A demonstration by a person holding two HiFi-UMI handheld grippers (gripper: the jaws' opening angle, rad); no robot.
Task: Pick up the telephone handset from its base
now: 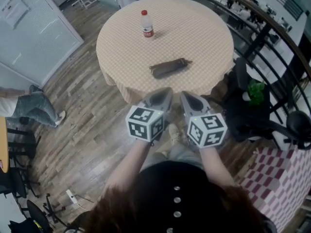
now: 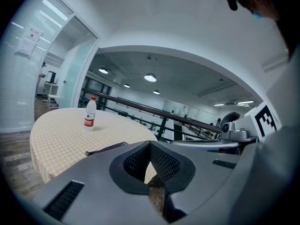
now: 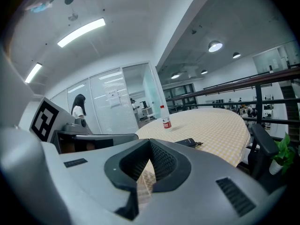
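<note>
- Fingers (image 2: 165,164) of the left gripper (image 2: 150,144) are pressed together. Their meshed black pads meet at the tip with nothing between them.
- In the right gripper view, the right gripper (image 3: 150,143) also has its fingers closed to a point, and it carries nothing.
- In the head view both grippers hang side by side and close together over the wooden floor (image 1: 82,125). They are short of the worktop's near edge and point towards it. Each has its marker cube at the rear and is held by a bare forearm.
- Round in outline, the worktop (image 1: 194,38) is covered by a beige checked cloth that drapes over its rim.
- On the near half of the worktop, ahead of the fingers and apart from them, lies a dark brown oblong thing (image 1: 168,67).
  - It lies flat on the cloth and slantwise, with its right end the farther one.
  - It is slim, long and matt, with softly rounded ends and a short thin cord or loop at the right end.
  - No view is sharp enough to tell whether it is the telephone handset.
- A clear plastic bottle (image 1: 147,24) with a red cap and red label stands upright farther back and to the left, well apart from the brown thing.
- A dark railing (image 1: 272,42) curves round the far right side of the worktop. A green plant (image 1: 255,91) sits near it.
</note>
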